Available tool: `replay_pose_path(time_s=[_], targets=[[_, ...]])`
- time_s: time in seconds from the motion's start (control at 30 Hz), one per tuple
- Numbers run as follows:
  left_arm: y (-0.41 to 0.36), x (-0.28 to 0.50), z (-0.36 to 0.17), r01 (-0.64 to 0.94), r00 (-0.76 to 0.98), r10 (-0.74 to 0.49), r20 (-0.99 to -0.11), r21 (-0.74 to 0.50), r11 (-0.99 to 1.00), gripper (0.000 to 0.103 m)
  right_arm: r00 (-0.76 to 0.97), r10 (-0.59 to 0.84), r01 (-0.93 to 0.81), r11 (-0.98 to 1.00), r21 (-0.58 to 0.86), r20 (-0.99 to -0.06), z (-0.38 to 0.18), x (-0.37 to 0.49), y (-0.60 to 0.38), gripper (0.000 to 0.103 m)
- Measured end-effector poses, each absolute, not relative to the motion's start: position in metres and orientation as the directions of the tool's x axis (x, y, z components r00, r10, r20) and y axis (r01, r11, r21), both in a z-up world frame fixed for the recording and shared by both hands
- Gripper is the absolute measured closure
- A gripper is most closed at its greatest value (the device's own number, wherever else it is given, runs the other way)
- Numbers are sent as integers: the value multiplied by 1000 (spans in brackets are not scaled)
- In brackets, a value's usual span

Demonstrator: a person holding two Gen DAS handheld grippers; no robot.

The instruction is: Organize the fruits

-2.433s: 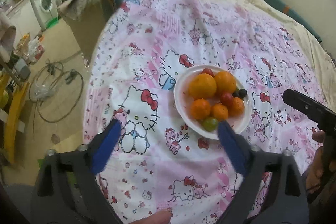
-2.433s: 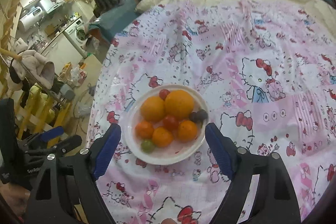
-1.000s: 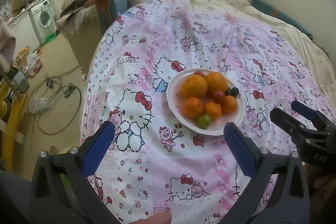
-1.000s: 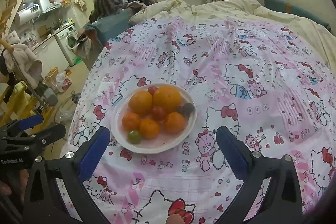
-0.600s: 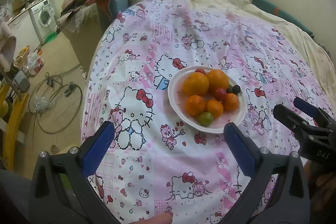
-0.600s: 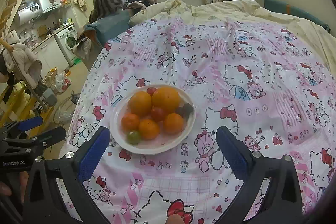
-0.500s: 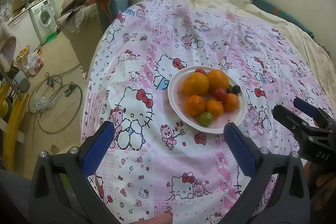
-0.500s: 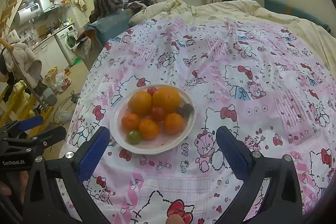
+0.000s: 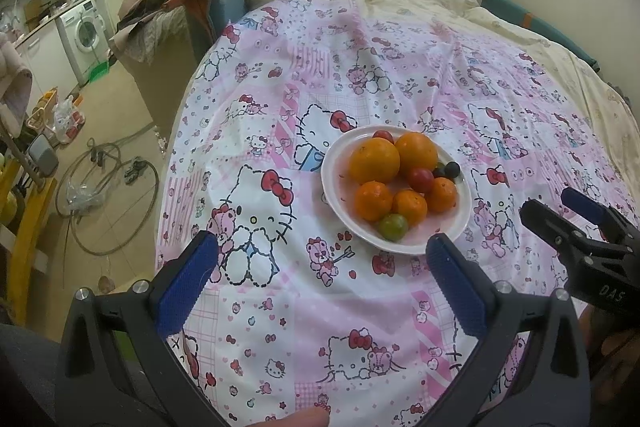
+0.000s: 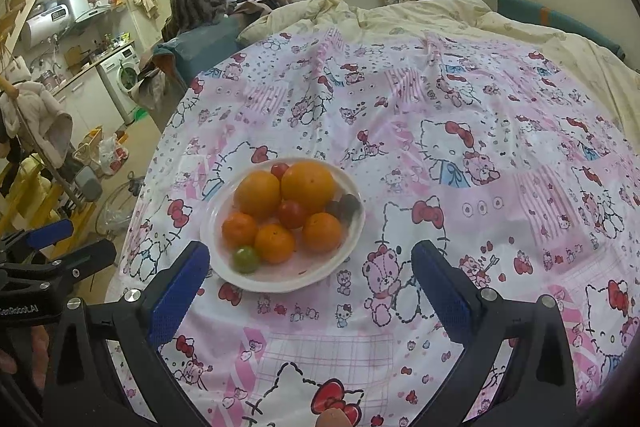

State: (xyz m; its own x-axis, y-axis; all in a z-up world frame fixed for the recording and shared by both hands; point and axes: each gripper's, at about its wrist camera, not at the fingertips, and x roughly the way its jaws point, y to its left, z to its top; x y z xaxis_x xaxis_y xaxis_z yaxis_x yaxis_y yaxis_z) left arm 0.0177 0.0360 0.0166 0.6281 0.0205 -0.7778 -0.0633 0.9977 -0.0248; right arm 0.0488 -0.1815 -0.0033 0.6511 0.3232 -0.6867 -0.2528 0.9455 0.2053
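Right wrist view, fruit plate (image 10: 240, 277) ahead of gripper (image 10: 306, 265)

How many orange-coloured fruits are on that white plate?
5. Two big ones sit side by side at the back of the plate; three smaller ones line the front. Another could hide beneath.

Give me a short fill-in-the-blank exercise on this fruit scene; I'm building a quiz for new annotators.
1. All the fruit sits on a round white ____.
2. The single small green fruit lies at the plate's ____ edge, closest to the cameras.
3. Both the left claw and the right claw are ____ and hold nothing.
4. The pink cartoon-print sheet is spread over a ____.

Missing words: plate; near; open; bed
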Motion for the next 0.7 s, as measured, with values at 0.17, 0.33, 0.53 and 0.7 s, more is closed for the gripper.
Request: replay_pose_path(time_s=[0.17, 0.33, 0.53, 0.7], targets=[[37, 19, 16, -67, 624, 19, -781, -30, 997, 1, 654, 320, -248, 947, 205, -685, -2, 48, -183, 0], [38, 19, 16, -66, 625, 19, -781, -29, 997, 1, 650, 320, -246, 947, 207, -689, -2, 49, -183, 0], [39, 19, 13, -73, 617, 24, -786, -27, 997, 1, 655, 316, -243, 948, 204, -686, -2, 48, -183, 0], [40, 19, 13, -78, 615, 26, -788, -28, 997, 1, 654, 315, -242, 949, 205, -688, -2, 48, -183, 0]])
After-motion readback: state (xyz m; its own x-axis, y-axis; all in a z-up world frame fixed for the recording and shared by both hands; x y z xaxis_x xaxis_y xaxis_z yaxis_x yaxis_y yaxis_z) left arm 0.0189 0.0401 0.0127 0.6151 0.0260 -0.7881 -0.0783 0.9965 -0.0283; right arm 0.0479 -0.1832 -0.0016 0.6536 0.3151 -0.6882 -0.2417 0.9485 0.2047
